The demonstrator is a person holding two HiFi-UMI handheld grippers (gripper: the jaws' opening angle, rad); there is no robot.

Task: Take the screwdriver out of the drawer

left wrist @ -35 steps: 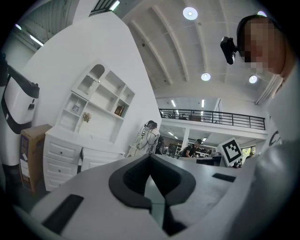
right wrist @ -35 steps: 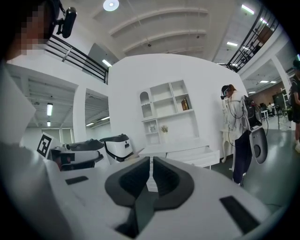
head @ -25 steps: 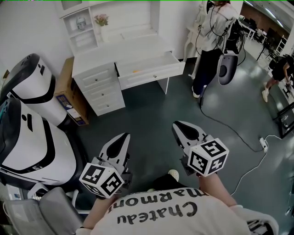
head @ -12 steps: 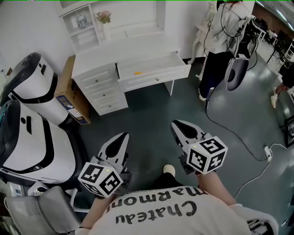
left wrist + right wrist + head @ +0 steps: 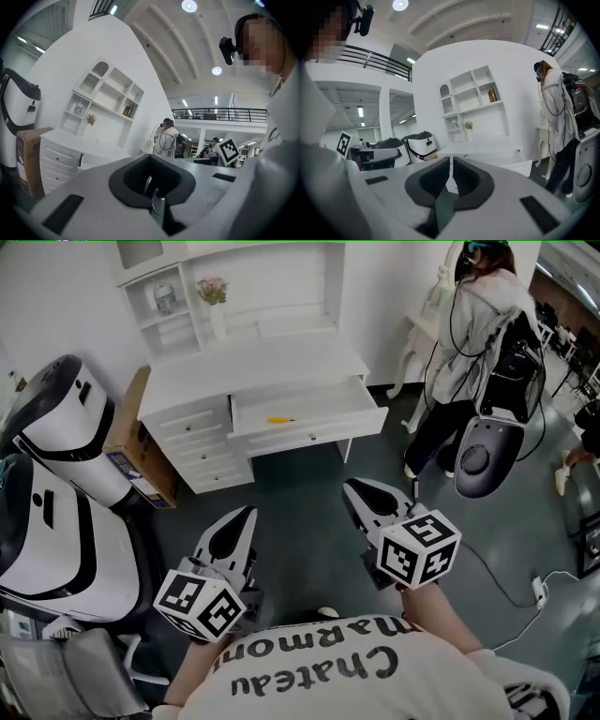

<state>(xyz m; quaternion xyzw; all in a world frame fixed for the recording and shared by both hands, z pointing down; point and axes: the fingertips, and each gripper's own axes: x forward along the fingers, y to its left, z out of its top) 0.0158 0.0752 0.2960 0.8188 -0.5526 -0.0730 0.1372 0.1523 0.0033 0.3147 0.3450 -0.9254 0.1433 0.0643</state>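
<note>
The approach is judged to be the step in hand. The yellow-handled screwdriver [image 5: 279,419] is seen lying in the open drawer [image 5: 309,435] of the white desk [image 5: 262,367], well apart from both tools. The left hand-held gripper [image 5: 246,514] and right hand-held gripper [image 5: 353,487] are held closed, with nothing gripped. Next, the drawer must be reached and one pair of jaws opened over the screwdriver.
</note>
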